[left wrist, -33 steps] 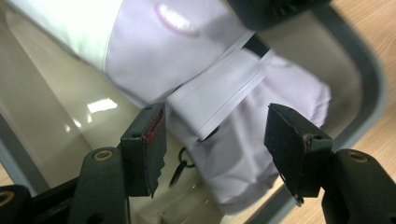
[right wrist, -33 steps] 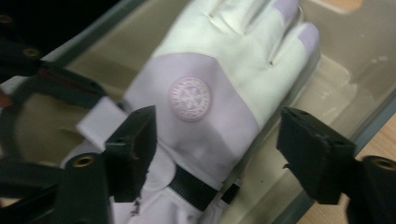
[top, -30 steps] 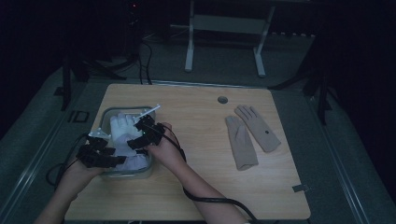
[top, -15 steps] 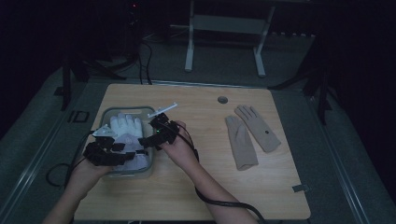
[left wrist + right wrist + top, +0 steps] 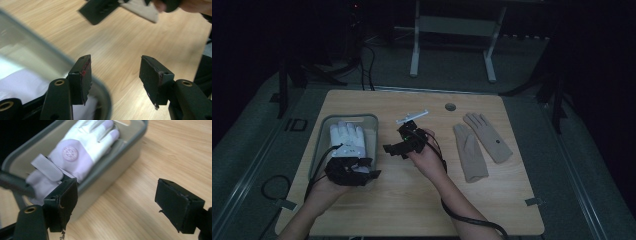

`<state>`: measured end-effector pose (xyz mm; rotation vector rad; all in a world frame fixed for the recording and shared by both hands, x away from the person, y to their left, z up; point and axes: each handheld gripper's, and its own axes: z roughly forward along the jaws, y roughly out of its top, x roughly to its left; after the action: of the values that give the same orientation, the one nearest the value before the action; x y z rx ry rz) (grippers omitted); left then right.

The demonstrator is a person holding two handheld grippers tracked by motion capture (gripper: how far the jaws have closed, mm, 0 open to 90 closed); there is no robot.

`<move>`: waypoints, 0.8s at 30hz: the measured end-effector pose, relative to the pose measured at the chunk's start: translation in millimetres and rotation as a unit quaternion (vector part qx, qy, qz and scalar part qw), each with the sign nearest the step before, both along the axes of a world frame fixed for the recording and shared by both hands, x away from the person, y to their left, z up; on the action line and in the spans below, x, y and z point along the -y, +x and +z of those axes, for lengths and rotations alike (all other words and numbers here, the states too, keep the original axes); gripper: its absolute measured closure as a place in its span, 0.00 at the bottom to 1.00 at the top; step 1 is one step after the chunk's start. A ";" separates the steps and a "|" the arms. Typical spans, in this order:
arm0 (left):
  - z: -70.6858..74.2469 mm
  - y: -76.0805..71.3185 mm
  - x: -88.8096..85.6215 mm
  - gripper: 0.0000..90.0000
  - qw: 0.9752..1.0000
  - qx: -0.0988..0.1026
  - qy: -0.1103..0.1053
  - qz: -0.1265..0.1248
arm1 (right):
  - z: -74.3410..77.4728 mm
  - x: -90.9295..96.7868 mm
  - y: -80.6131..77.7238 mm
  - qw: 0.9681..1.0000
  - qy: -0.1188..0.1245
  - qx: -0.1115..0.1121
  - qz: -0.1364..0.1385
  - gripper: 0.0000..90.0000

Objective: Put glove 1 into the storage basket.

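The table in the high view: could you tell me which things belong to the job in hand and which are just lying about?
In the job: white glove; grey bin holding it; left gripper at the bin's near end; right gripper beside it.

Lying about: beige glove pair, off to the right.
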<state>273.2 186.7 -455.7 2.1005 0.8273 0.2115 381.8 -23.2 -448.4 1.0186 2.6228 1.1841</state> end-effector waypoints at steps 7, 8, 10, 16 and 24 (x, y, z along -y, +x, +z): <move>-7.8 -10.2 34.5 0.49 0.999 -0.004 -0.004 -0.053 | 1.1 24.5 0.8 1.000 0.000 0.012 -0.011 0.20; -9.8 -12.2 39.7 0.49 0.998 0.000 -0.005 -0.063 | 1.1 28.3 0.9 1.000 -0.001 0.013 -0.011 0.19; -14.3 -15.6 50.1 0.49 0.997 0.000 -0.005 -0.080 | 1.2 36.2 1.1 1.000 0.000 0.015 -0.015 0.19; -28.7 -22.5 71.2 0.49 0.993 -0.001 -0.012 -0.118 | 2.4 60.5 2.1 0.999 0.001 0.020 -0.029 0.18; -49.1 -23.8 81.3 0.16 0.993 -0.011 -0.025 -0.119 | -2.7 95.2 -0.5 0.999 -0.003 0.025 -0.048 0.17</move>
<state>249.3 105.3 -504.8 2.1358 0.5815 0.0399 381.3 -118.4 -451.1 1.0873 2.5071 1.1652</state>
